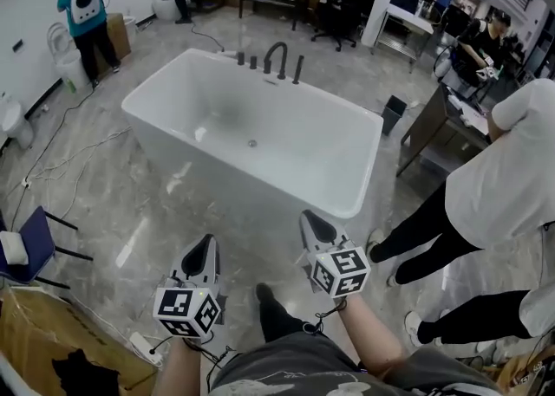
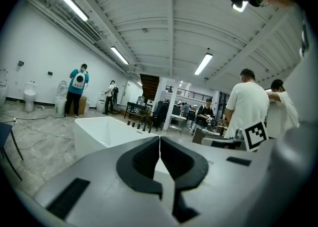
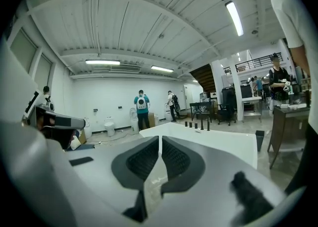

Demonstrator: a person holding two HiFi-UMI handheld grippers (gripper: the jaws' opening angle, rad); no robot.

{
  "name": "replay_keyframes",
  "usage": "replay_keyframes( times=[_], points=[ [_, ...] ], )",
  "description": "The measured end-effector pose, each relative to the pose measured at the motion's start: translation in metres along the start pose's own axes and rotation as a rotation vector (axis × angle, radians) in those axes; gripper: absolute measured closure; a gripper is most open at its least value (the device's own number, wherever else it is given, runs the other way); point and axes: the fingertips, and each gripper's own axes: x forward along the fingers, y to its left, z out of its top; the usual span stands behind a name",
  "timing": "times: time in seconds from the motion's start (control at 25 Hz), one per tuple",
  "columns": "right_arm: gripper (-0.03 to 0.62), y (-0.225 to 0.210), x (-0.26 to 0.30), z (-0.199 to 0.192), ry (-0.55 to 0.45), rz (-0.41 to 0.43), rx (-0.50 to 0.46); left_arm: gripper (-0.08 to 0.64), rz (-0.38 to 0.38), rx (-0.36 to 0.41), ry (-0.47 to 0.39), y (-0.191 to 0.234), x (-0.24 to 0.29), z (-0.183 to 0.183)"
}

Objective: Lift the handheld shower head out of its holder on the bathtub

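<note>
1. The left gripper (image 1: 206, 245) and the right gripper (image 1: 310, 221) each have their jaws pressed together, holding nothing.
2. The shower head (image 1: 297, 69) stands upright on the far rim of the bathtub (image 1: 217, 173), well apart from both.

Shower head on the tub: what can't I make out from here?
- Head view: the dark fittings on the far rim of the bathtub are too small to tell shower head from holder.
- Left gripper view: fittings tiny and distant.
- Right gripper view: fittings equally tiny.
</note>
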Motion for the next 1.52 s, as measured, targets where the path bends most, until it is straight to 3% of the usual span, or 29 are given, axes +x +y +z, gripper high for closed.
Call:
replay_keyframes(
  times=[0.56,1.12,1.36,1.52],
  points=[
    [0.558,-0.115,0.141,0.026,0.022,-0.047,0.051,0.545,-0.005,0.022,0.011,0.043,0.166,0.047],
    [0.558,-0.139,0.198,0.020,0.057,-0.088,0.073,0.545,-0.033,0.024,0.031,0.085,0.229,0.060],
    [0.558,-0.131,0.237,0.031,0.052,-0.186,0.087,0.545,-0.171,-0.011,0.033,0.127,0.269,0.073],
    [0.558,-0.127,0.268,0.041,0.051,-0.249,0.092,0.545,-0.225,-0.026,0.039,0.161,0.298,0.088]
  ],
)
